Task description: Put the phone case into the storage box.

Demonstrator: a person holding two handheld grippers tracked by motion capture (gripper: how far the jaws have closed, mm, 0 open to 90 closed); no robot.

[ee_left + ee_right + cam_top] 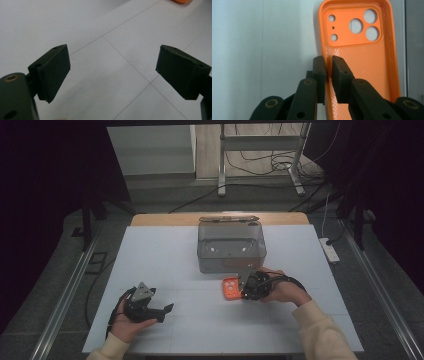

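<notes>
A: Your right gripper (327, 75) first. What do its jaws hold?

B: They are clamped on the long side wall of the orange phone case (362, 60): one black pad outside the rim, the other inside on the floor of the case. The pads are matte, blocky and square-edged, with small screw holes on top; brass-ringed pivots show on the links below them.

A: Describe the case for your notes.

B: Soft-looking orange shell, open side toward the camera. Rounded corners and a raised lip all round. The inner floor has a fine dimpled mesh texture. Beyond the jaw tips sits a smooth raised camera panel with three large round holes and three smaller ones. In the high view the case (231, 289) lies on the table just beyond the tips of your right gripper (244, 289).

A: And your left gripper (112, 72)?

B: Its jaws stand wide apart, with nothing between them. Same matte black pads, wedge-shaped from this angle. Under them is the white table (100, 82), smooth, crossed by thin seam lines. An orange sliver shows far beyond the tips, at the top edge.

A: Anything past the case?

B: Just beyond your right gripper stands a clear plastic bin (231, 247), rectangular with rounded corners and see-through walls. Your left gripper (161, 310) sits well apart from both, in your left hand (127, 325).
</notes>
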